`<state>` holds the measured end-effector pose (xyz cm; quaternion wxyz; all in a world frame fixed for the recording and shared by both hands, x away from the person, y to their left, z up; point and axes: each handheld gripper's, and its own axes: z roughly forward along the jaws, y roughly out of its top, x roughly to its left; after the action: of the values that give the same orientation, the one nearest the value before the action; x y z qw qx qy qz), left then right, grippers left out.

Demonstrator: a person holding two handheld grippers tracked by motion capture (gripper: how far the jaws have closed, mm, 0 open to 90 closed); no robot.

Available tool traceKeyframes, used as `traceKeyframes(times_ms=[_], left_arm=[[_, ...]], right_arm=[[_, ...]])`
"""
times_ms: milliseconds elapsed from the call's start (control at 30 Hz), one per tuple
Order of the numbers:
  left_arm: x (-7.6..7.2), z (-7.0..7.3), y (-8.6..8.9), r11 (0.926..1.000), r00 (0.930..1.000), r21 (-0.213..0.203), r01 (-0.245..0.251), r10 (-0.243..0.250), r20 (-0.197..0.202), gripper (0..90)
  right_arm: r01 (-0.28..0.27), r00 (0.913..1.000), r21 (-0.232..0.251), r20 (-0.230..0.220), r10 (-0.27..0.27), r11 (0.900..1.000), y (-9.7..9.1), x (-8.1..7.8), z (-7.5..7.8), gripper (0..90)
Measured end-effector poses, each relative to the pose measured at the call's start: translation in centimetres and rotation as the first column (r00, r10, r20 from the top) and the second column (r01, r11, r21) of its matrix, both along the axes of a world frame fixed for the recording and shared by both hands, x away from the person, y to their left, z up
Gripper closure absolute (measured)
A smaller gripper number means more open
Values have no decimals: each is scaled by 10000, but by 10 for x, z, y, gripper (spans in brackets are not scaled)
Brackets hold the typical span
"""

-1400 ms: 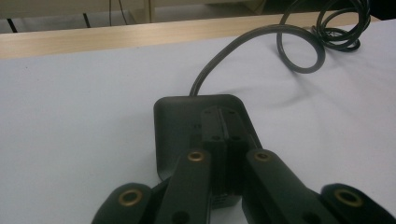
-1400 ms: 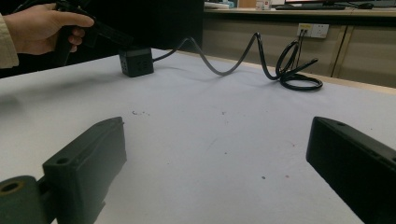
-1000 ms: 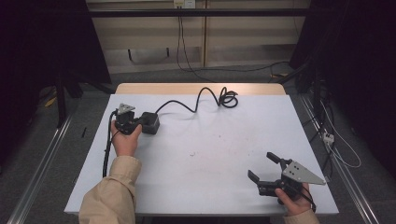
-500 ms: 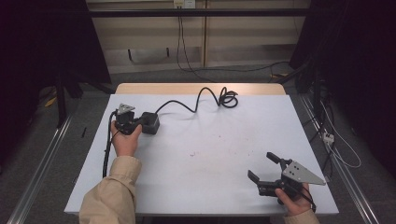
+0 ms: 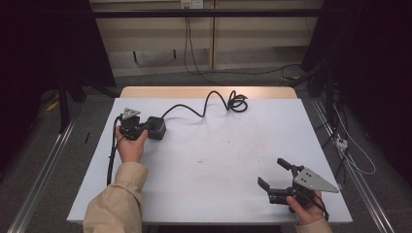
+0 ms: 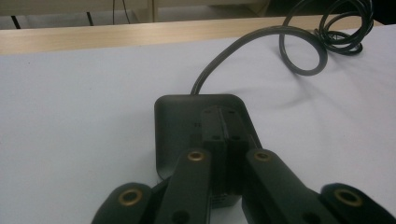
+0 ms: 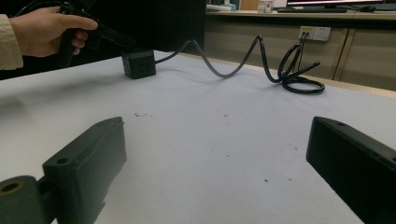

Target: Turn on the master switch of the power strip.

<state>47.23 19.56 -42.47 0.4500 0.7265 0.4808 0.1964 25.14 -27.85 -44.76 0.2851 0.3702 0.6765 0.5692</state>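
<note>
Behind the white bench (image 5: 209, 194) stands a beige panelled wall (image 5: 160, 39) (wall socket (image 5: 191, 4) on top); grey floor (image 5: 39, 160) surrounds it, dark at both sides.

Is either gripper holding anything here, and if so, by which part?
Neither holds anything: the left gripper is shut, jaws together above the black power cube; the right gripper is open over bare table.

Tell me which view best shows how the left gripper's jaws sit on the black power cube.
The left gripper view: the left gripper rests shut on top of the black power cube, jaws together. The high view shows that gripper partly hidden by the hand. The right gripper view shows the cube small and far off.
</note>
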Motion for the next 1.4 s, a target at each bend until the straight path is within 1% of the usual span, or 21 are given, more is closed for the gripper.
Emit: traceKeyframes(times_ms=[467,567,667,767,800,833,867,933,967,1000,1033,1067,1133,1200,1233,1267,1333,1400], left_arm=[[0,0,0,10000,10000,-48,-53,53,-20,900],[0,-1,0,9999,10000,-136,-76,76,-19,900],[0,0,0,10000,10000,-22,-70,70,-35,900],[0,0,0,9999,10000,-104,-69,69,-47,900],[0,-1,1,9997,10000,-261,31,-34,-93,900],[0,-1,1,9995,9999,-303,21,-25,-119,900],[0,-1,0,9998,10000,-187,11,-12,-64,900],[-2,1,-6,9987,9998,503,6,-15,193,900],[-2,0,-8,9985,9996,535,-104,90,271,900],[-2,0,-7,9991,9996,368,-189,180,237,900],[-1,-1,-5,9997,9997,46,-233,233,95,900],[-1,-2,-4,9996,9997,-144,-246,246,12,900],[0,-1,-4,9997,9998,-62,-216,216,-34,900],[0,-1,-3,9993,9995,-222,-291,288,-144,900],[1,-1,-3,9992,9994,-242,-313,309,-175,900],[1,-2,-3,9992,9994,-233,-332,329,-119,900],[1,-2,-1,9987,9991,-369,-357,349,-226,900],[1,-1,-2,9995,9994,-137,-290,288,-190,900]], right_arm=[[2,10000,-6,4,-2,10000,0,0,0,43],[-8,10000,-22,16,8,10000,0,0,0,43],[-8,10000,-19,1,8,10000,0,0,0,43],[-10,10000,-13,1,10,10000,1,0,0,43],[-10,10000,-24,-4,10,10000,0,0,0,43],[-14,10000,-9,1,14,10000,1,0,0,43],[-20,10000,-19,-2,20,10000,1,0,0,43],[-16,10000,-27,-10,16,10000,1,0,0,43],[-17,10000,-26,-16,17,10000,1,0,0,43],[-18,10000,-34,-22,17,10000,1,0,0,43],[-24,10000,-33,-12,24,10000,1,0,0,43],[-9,10000,-19,6,9,10000,1,-1,0,43],[-22,10000,-12,29,22,10000,1,-1,1,43],[-6,10000,-19,13,6,10000,0,-1,0,43],[3,10000,-15,19,-3,10000,0,-1,0,43],[4,10000,-7,18,-4,10000,0,-1,0,42],[-9,10000,-1,42,9,10000,0,-1,1,43],[-20,10000,10,58,20,10000,0,-2,1,43]])
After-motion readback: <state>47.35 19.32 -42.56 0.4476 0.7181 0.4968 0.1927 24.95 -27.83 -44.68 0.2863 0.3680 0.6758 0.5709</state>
